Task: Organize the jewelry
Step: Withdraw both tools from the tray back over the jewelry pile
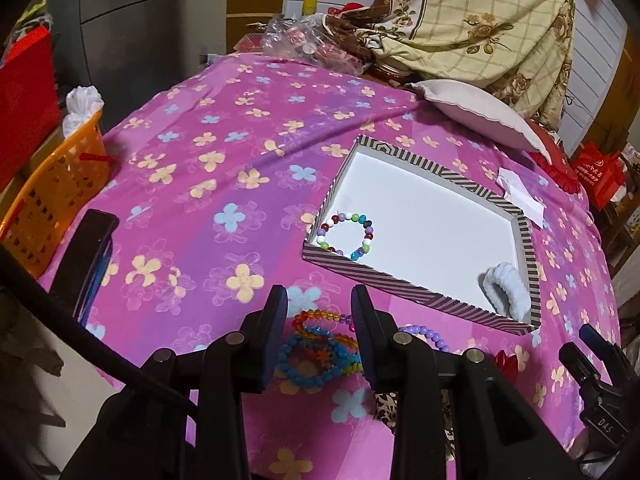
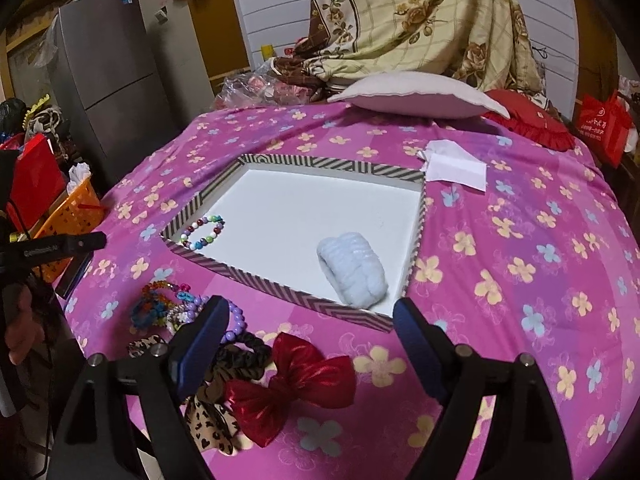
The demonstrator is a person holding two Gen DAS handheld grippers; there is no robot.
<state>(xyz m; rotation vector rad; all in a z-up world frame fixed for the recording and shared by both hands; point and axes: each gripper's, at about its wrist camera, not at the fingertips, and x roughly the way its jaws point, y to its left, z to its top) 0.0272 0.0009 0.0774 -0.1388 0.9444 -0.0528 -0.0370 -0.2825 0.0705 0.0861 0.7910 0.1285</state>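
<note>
A striped-rim box [image 1: 412, 284] [image 2: 280, 284] with a white floor lies on the pink flowered bedspread. In it are a multicoloured bead bracelet [image 1: 346, 236] [image 2: 203, 233] at the left corner and a pale blue fluffy scrunchie [image 1: 509, 288] [image 2: 354, 268] at the near right. My left gripper [image 1: 320, 322] is open, its fingers either side of a heap of bead bracelets [image 1: 316, 350] [image 2: 160, 308] in front of the box, without gripping any. My right gripper [image 2: 308, 338] is open and empty above a red bow [image 2: 296, 380], a black scrunchie [image 2: 244, 354] and a leopard-print bow [image 2: 212, 424].
An orange basket [image 1: 52, 196] [image 2: 72, 216] stands off the bed's left edge. A dark phone [image 1: 86, 256] lies at the left edge. White folded paper [image 2: 456, 168] lies beyond the box. A pillow [image 2: 416, 94] and a quilt [image 2: 420, 16] are at the far end.
</note>
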